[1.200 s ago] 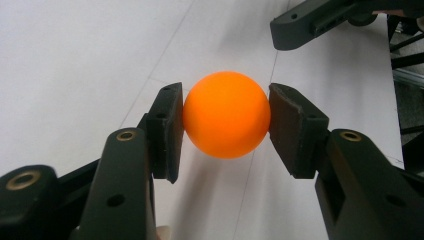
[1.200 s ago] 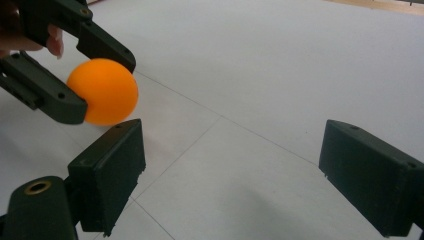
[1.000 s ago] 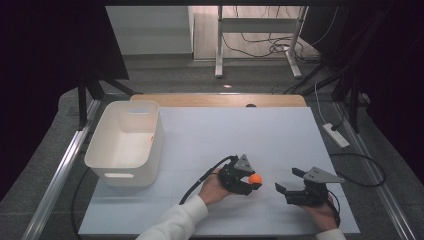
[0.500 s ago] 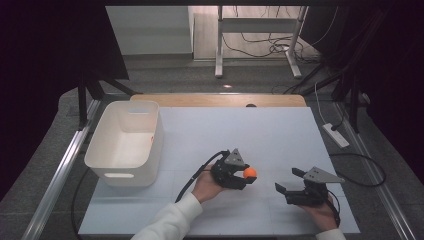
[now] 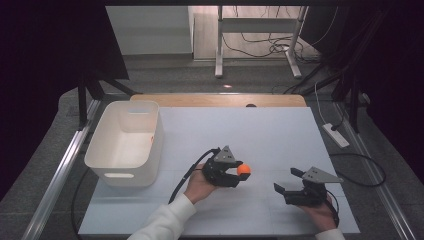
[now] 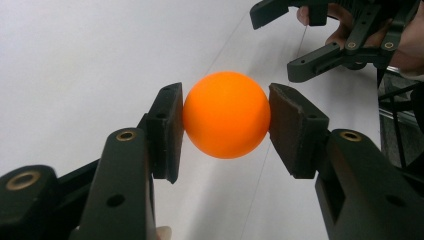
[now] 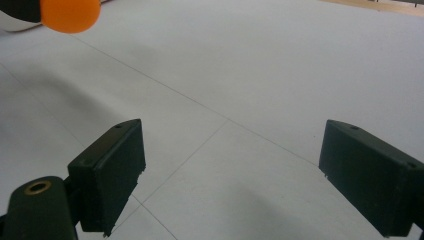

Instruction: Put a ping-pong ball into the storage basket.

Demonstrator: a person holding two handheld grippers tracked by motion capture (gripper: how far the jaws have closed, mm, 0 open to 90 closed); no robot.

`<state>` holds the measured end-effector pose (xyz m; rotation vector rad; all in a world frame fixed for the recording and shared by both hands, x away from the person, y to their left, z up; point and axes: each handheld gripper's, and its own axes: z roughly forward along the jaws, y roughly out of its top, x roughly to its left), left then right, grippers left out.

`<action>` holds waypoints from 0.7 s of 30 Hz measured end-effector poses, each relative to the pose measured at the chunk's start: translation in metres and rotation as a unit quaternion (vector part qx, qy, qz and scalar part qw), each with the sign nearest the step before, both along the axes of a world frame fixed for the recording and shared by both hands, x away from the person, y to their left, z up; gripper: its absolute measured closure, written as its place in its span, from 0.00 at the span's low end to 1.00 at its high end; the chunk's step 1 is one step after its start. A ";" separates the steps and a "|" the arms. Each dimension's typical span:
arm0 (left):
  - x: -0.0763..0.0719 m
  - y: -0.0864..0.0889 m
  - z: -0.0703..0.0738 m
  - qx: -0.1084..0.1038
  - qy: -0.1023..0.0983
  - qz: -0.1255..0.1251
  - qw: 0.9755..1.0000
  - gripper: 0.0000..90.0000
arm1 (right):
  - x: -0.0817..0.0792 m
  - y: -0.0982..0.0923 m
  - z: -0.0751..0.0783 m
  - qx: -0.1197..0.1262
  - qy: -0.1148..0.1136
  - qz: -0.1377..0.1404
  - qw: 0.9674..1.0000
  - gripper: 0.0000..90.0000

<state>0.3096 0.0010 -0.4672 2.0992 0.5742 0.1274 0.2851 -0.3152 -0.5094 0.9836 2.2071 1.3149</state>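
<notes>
High view: a small, smooth orange ball point(image 5: 244, 170) is seen clamped between the fingers point(image 6: 166, 131) of the left gripper point(image 5: 235, 175), held above the white worktop point(image 5: 280, 140) near its middle, well right of the white plastic bin point(image 5: 127, 142). The right gripper point(image 5: 286, 186) is rested at the near right, its fingers apart and empty. A slip is judged the main risk: the round ball is pinched only at two small contact spots, so a tilt or jolt could let it roll away.

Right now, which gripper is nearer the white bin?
Left. The left gripper, shut on the orange ball, is just right of the white bin. The right gripper, open, sits farther right, beyond the left one.
</notes>
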 end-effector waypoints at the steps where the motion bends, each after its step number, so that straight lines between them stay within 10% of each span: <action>1: 0.000 0.002 0.000 0.001 -0.001 0.002 1.000 0.56 | 0.000 0.000 0.000 0.000 0.000 0.000 1.000 0.12; 21: -0.001 0.027 0.007 -0.021 -0.004 0.029 0.999 0.56 | 0.000 0.001 0.000 -0.002 0.001 0.003 1.000 0.12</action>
